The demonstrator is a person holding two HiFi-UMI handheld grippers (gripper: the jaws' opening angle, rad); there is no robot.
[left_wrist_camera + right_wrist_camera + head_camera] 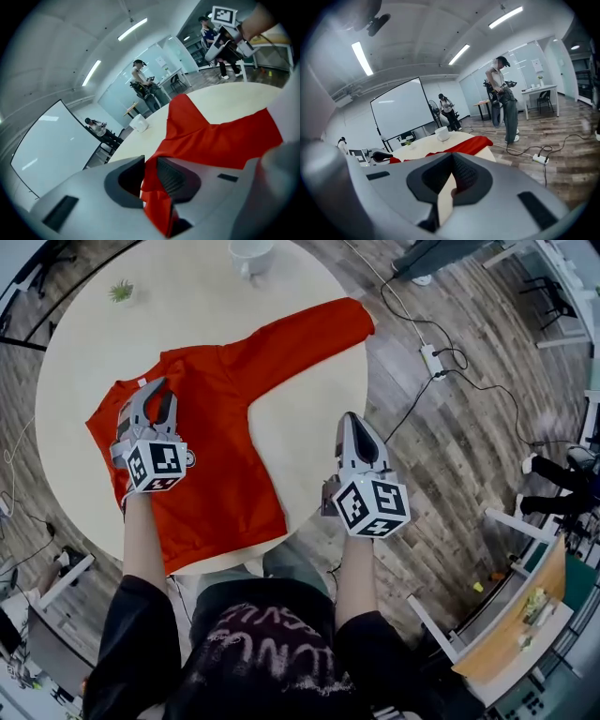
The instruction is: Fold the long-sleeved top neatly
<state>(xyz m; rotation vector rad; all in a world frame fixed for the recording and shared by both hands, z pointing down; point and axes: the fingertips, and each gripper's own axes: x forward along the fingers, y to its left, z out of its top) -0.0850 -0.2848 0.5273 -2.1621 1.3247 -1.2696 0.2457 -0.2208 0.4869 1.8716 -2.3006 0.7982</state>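
R gripper (pixel 350 423) shut, empty; L gripper (pixel 156 396) pinching red top (pixel 220 460).

One top (pixel 225 427), one table (pixel 187 315) — one cup (pixel 251 254), one plant (pixel 120 291)

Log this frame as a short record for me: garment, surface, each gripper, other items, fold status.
garment: red long-sleeved top, lying flat, one sleeve stretched toward the far right edge
surface: round pale table
left: left gripper over the top's left side, jaws shut on a pinch of its red fabric
right: right gripper by the table's right edge, apart from the top, jaws together with nothing between them
other items: white cup and small plant at the far side
fold status: not yet neatly folded
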